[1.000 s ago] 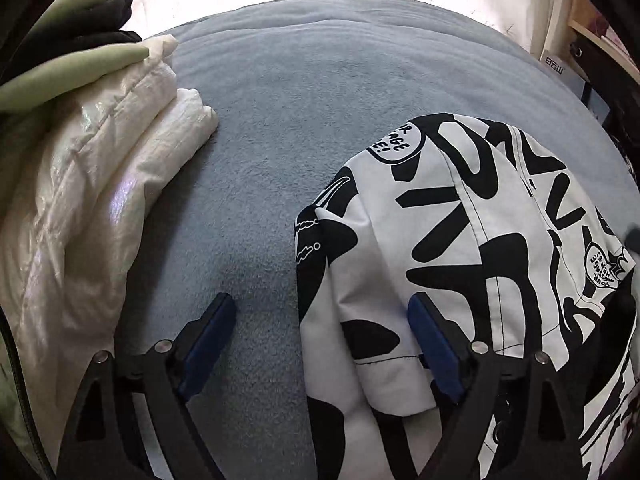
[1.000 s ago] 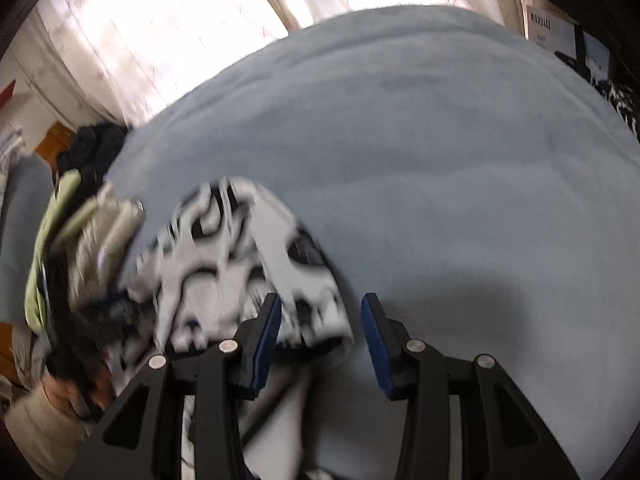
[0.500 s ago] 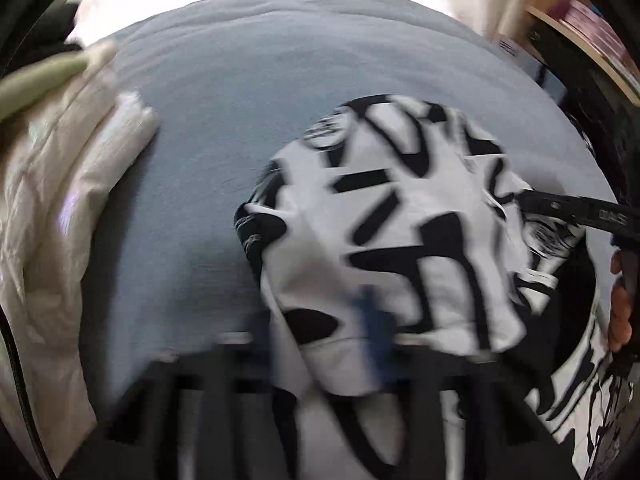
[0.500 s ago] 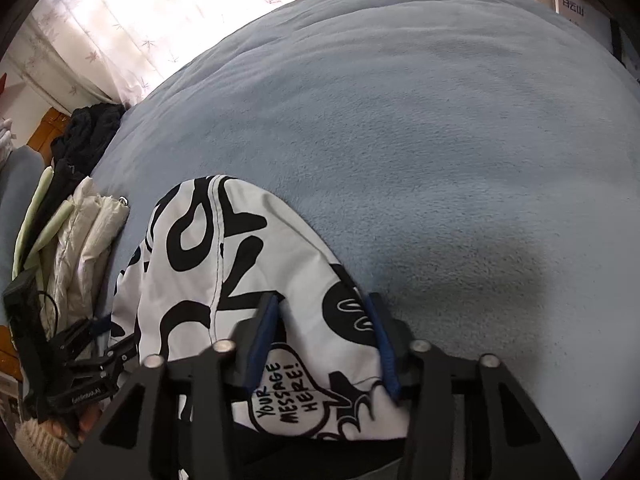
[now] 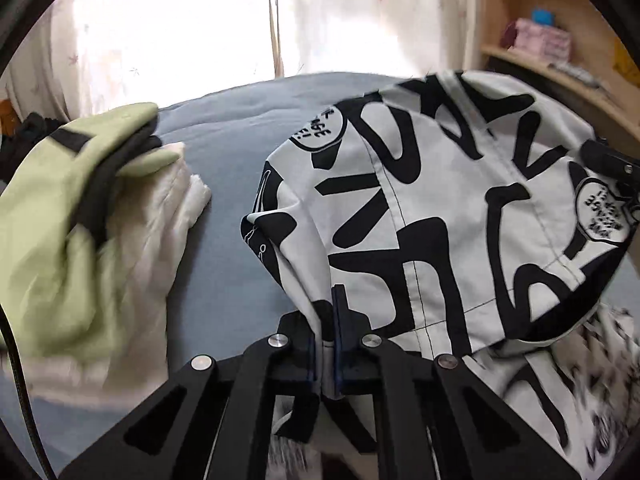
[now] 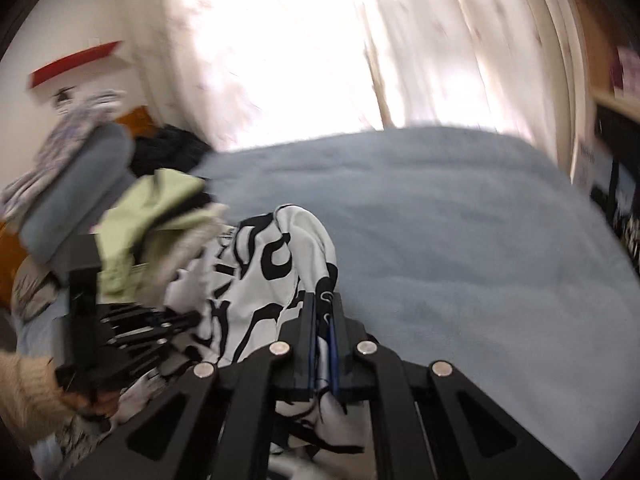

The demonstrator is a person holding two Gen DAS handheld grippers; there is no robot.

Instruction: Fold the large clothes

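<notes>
Both grippers are clamping the black-and-white printed garment [image 5: 440, 208], left gripper [image 5: 325, 312] at lower centre, right gripper [image 6: 325, 312] too, fabric stretching between them above the blue bed [image 6: 460, 220].

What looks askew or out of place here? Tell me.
Nothing looks damaged or spilled. The black-and-white garment hangs bunched between the left gripper and right gripper, both shut on it. The folded pile beside it sits slightly uneven.

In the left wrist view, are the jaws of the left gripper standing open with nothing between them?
No, the left gripper has its jaws shut on an edge of the black-and-white garment.
</notes>
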